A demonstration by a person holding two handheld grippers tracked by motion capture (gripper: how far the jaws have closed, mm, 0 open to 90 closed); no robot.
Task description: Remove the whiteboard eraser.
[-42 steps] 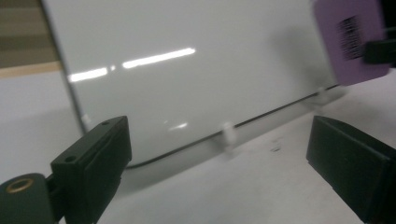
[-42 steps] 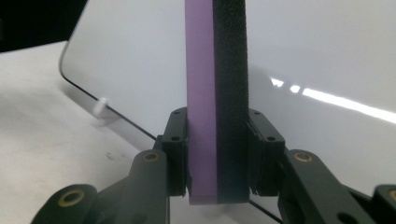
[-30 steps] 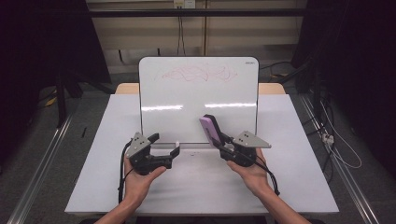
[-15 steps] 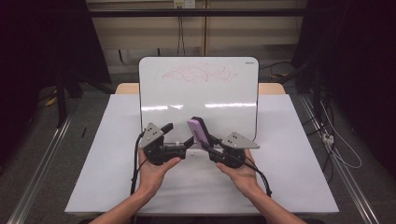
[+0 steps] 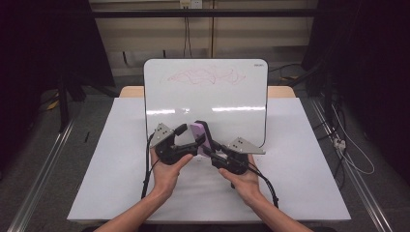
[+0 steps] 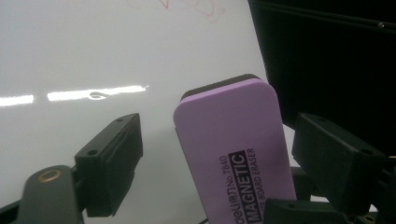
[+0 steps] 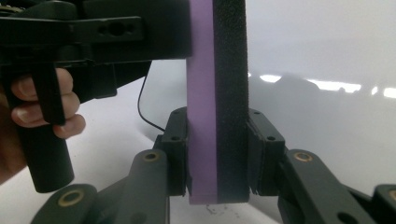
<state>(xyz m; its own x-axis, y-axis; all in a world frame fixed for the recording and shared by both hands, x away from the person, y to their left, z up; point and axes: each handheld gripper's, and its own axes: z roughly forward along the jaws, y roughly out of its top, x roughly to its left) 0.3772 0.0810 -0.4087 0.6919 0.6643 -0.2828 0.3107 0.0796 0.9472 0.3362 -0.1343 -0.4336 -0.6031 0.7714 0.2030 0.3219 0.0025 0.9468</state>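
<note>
Right claw (image 5: 209,149) clamped on the lower end of the purple eraser (image 5: 200,136), jaws flat against its purple back and black felt face, seen plainly in the right gripper view (image 7: 217,154); eraser stands near upright, held off the surface (image 5: 111,164), just in front of the whiteboard (image 5: 205,96).

Left claw (image 6: 219,158) spread wide, one jaw either side of the eraser's upper part (image 6: 233,154); gaps visible on both sides, so no grip yet; in the high view the left claw (image 5: 189,137) sits just beside the eraser, and looks set to take it over.

Risks, as judged:
- right claw lets go before the left has closed; eraser drops to the surface or tips against the board;
- left jaws close off-centre, catching an edge; eraser twists or squirts out, the felt side being soft and compressible;
- both claws crowd the same short body; jaws may knock together and jolt the hold;
- felt brushing the board smears the red scribble (image 5: 203,75) at its top only if carried up there.
</note>
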